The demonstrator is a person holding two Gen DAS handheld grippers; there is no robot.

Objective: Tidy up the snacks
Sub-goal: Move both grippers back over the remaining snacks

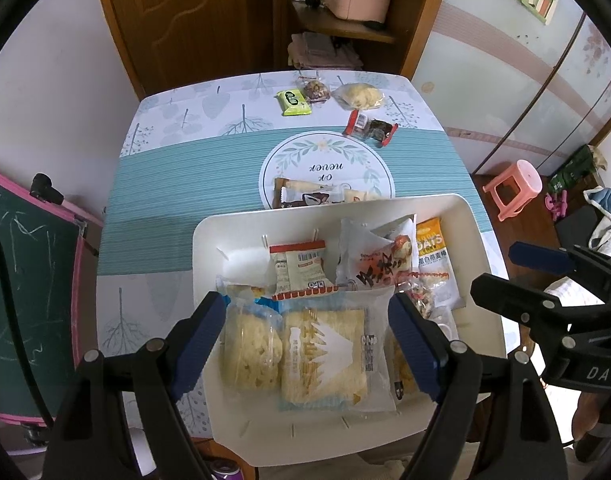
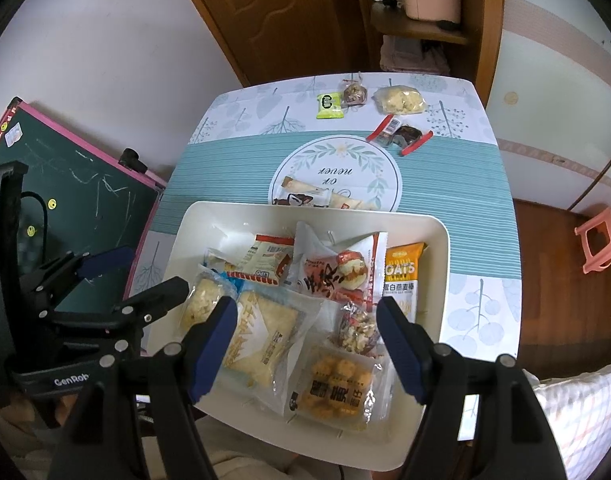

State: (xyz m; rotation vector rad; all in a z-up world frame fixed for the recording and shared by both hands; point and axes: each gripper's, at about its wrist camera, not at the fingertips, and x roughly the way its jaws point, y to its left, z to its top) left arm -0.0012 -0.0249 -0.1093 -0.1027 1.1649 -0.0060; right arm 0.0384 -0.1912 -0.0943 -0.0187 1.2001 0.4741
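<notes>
A white tray [image 1: 471, 224] [image 2: 437, 240] at the table's near edge holds several snack packets, among them a pale cracker pack [image 1: 325, 354] [image 2: 261, 340], an orange oats pack [image 1: 431, 246] [image 2: 401, 276] and a fried-ball pack [image 2: 337, 384]. My left gripper [image 1: 309, 344] is open and empty above the tray's near left part. My right gripper [image 2: 307, 342] is open and empty above the tray's near middle. Loose on the table lie a green packet [image 1: 292, 102] [image 2: 329, 106], a nut bag [image 1: 315, 90] [image 2: 354, 94], a yellow chip bag [image 1: 359, 96] [image 2: 399, 100], a red-edged dark packet [image 1: 371, 130] [image 2: 401, 134] and brown-and-white bars [image 1: 305, 194] [image 2: 305, 196].
The table [image 1: 177, 184] [image 2: 457, 184] has a teal striped cloth. A green chalkboard [image 1: 25, 280] [image 2: 65, 184] leans at its left. A pink stool [image 1: 513, 188] [image 2: 601, 240] stands on the floor at right. A wooden door and shelf are behind the table.
</notes>
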